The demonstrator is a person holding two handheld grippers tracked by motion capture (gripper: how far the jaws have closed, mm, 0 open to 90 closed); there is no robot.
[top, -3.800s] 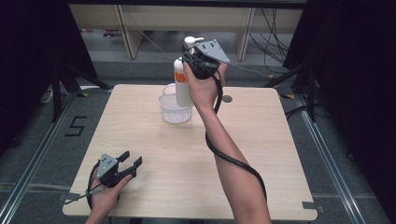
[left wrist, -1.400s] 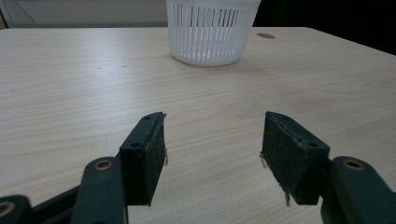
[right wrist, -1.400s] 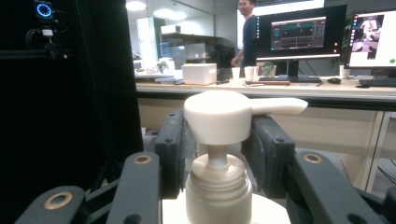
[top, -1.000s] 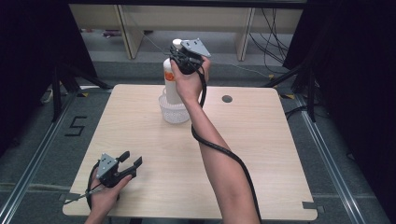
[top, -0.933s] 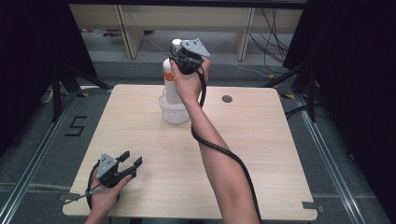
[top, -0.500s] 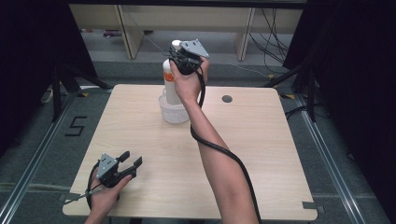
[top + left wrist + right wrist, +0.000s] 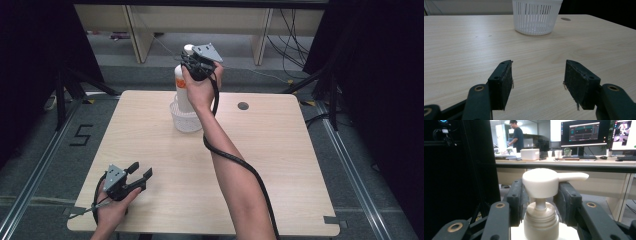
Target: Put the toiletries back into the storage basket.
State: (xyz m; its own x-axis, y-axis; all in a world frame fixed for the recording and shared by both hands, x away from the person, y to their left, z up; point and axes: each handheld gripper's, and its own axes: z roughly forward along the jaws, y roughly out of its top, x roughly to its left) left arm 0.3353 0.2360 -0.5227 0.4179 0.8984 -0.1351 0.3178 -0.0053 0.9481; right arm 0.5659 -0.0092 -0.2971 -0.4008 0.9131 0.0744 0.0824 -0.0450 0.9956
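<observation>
A white pump bottle (image 7: 181,90) with an orange label hangs upright, its base at the rim of a white slotted basket (image 7: 185,118) at the table's far middle. My right gripper (image 7: 196,64) is shut on the bottle's neck; in the right gripper view the jaws flank the cream pump head (image 7: 541,181) and collar. My left gripper (image 7: 140,173) rests near the table's front left corner, open with nothing between its pads (image 7: 503,82). From there the basket (image 7: 536,15) stands ahead on the wood.
The light wooden table (image 7: 280,150) has a small dark hole (image 7: 243,106) at its far right. A black cable (image 7: 235,160) trails along the right forearm. Dark frames and curtains flank the table. Desks, monitors and a person stand far behind in the right gripper view.
The right gripper carried the bottle left from beside the basket until it was over it, then held nearly still. The left gripper has not moved.
</observation>
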